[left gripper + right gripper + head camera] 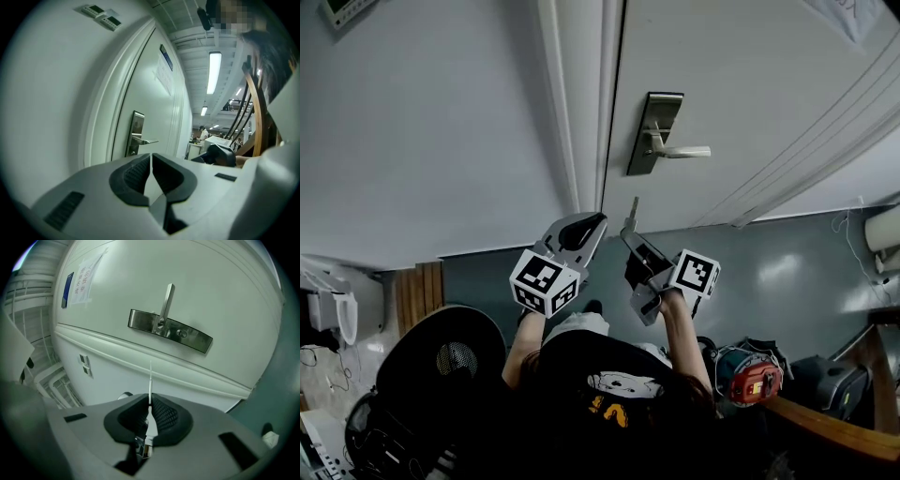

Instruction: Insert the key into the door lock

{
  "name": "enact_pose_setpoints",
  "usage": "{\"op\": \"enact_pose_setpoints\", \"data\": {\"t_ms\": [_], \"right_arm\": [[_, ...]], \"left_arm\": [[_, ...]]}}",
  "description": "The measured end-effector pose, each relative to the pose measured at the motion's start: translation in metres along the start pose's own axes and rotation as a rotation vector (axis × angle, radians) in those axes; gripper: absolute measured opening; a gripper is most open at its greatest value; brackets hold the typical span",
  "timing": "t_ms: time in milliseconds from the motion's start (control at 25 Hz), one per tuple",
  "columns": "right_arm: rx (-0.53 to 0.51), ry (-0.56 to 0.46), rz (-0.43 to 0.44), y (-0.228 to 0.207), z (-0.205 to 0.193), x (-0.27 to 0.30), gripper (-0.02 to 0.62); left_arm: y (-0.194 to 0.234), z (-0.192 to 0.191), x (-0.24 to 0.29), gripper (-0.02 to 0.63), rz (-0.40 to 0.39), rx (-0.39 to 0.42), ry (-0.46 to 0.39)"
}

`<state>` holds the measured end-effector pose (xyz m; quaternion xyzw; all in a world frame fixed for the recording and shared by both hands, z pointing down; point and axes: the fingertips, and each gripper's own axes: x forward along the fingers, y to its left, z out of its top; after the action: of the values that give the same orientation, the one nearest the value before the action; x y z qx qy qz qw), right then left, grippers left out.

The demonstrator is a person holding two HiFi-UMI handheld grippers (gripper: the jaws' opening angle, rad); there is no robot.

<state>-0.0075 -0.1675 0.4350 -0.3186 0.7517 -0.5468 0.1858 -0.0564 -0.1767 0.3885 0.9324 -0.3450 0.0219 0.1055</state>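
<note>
Pinching the key (pixel 150 378) by its bow, the right gripper (pixel 150 411) has its jaws shut narrow on it, so that the thin blade stands straight out past the tips, seen edge-on in the right gripper view; held that way the blade points along the gripper's own line, which I judge is meant to let a plain forward push carry it into the slot; ahead of the tips and above them, well apart, lies the lock plate (pixel 169 330) on the door (pixel 201 282), with the lever handle (pixel 166 300) springing from it and a small round fitting beside the lever's root that is probably the keyhole, though it is too small to be sure; the plate sits slantwise to the blade, so the gripper would likely need turning as well as advancing before blade meets slot; insertion has not begun. Beside the right gripper, on its left, the left gripper (pixel 589 223) hangs at about the same height, near the door frame (pixel 577 112); its jaws are closed together with nothing between them, and it seems merely held clear of the work.
</note>
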Motion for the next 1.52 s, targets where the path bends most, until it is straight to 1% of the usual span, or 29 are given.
{"op": "enact_pose_setpoints", "data": {"t_ms": [320, 560, 680, 800, 1120, 1320, 1520], "right_arm": [[-0.021, -0.035, -0.045, -0.008, 0.015, 0.018, 0.015], [-0.014, -0.069, -0.059, -0.012, 0.015, 0.006, 0.015], [0.003, -0.075, -0.062, -0.022, 0.028, 0.010, 0.015], [0.020, -0.063, -0.052, -0.034, 0.041, 0.016, 0.015], [0.049, -0.001, -0.050, -0.063, 0.057, 0.027, 0.015], [0.099, 0.005, -0.001, -0.077, 0.070, 0.034, 0.015], [0.092, 0.025, 0.024, -0.088, 0.081, 0.043, 0.015]], "left_arm": [[0.019, 0.004, 0.012, 0.021, -0.059, -0.016, -0.015], [-0.002, -0.002, 0.012, 0.021, -0.114, -0.012, -0.004], [0.002, -0.001, 0.021, 0.021, -0.127, -0.015, 0.000], [0.008, -0.002, 0.032, 0.021, -0.124, -0.021, 0.005], [0.013, 0.000, 0.052, 0.021, -0.101, -0.023, 0.006], [0.011, -0.003, 0.064, 0.021, -0.104, -0.008, 0.005], [0.016, -0.014, 0.074, 0.021, -0.099, 0.012, 0.007]]}}
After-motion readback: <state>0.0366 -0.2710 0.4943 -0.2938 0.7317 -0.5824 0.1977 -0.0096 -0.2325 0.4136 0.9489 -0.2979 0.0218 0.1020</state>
